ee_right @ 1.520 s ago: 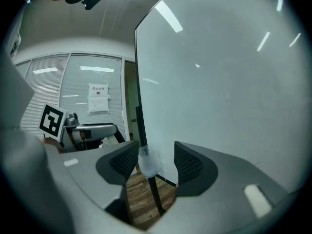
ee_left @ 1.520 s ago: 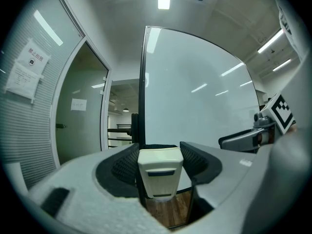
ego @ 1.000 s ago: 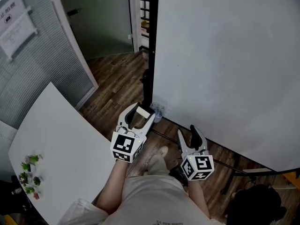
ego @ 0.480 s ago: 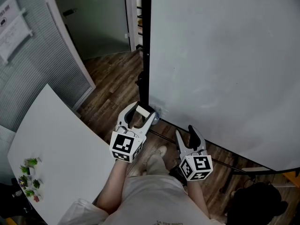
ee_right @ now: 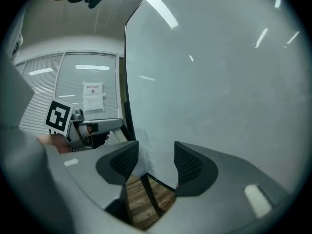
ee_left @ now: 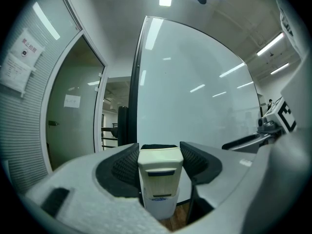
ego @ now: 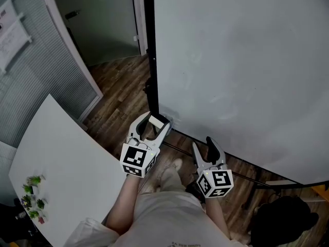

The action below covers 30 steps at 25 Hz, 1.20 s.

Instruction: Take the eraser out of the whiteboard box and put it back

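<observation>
One eraser [ee_left: 160,167], clamped in the left gripper [ego: 158,123] just before the whiteboard's [ego: 241,71] lower left corner.
Nearest, the left fingers [ee_left: 124,165] grasp the eraser across its cream plastic shell. It looks light, stiff where pinched and somewhat slick, so its flat sides at mid-body seem the safest hold. Further along the whiteboard's lower edge, the right gripper [ego: 204,143] has its fingers [ee_right: 187,165] spread and empty. Beyond, what seems a clear box [ee_right: 140,163] hangs at that corner.

Left tongs [ego: 156,123], right tongs [ego: 203,144]: two. Eraser [ee_left: 160,172]: one. Whiteboard [ego: 241,60]: one. Table [ego: 67,163]: one.
</observation>
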Tool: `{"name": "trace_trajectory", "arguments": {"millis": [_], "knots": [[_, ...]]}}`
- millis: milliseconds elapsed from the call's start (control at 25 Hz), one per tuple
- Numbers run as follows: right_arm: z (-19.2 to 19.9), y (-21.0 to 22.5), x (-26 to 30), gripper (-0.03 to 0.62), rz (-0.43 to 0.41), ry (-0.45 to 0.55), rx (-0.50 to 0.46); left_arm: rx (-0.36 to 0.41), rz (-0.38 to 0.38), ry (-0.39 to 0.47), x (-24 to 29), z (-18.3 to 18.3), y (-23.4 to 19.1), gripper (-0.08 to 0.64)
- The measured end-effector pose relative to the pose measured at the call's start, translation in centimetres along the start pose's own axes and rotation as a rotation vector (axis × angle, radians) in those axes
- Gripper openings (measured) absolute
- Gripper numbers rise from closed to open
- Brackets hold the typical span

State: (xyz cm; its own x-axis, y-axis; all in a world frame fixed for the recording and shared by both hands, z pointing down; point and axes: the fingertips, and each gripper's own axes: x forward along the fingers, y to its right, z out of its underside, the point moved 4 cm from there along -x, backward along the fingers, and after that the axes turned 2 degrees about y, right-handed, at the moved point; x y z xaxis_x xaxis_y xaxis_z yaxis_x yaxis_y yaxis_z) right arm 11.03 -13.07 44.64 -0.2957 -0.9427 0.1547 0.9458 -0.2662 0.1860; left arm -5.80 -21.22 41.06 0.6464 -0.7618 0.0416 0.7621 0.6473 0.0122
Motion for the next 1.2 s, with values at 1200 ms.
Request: {"name": "trace_trajectory", "arguments": {"millis": [1200], "knots": [[1.9, 1.3, 1.6, 0.230, 0.001, -0.047, 0.042, -0.010, 0.022, -0.109, 2.2, 4.9, -0.4, 0.259]]}}
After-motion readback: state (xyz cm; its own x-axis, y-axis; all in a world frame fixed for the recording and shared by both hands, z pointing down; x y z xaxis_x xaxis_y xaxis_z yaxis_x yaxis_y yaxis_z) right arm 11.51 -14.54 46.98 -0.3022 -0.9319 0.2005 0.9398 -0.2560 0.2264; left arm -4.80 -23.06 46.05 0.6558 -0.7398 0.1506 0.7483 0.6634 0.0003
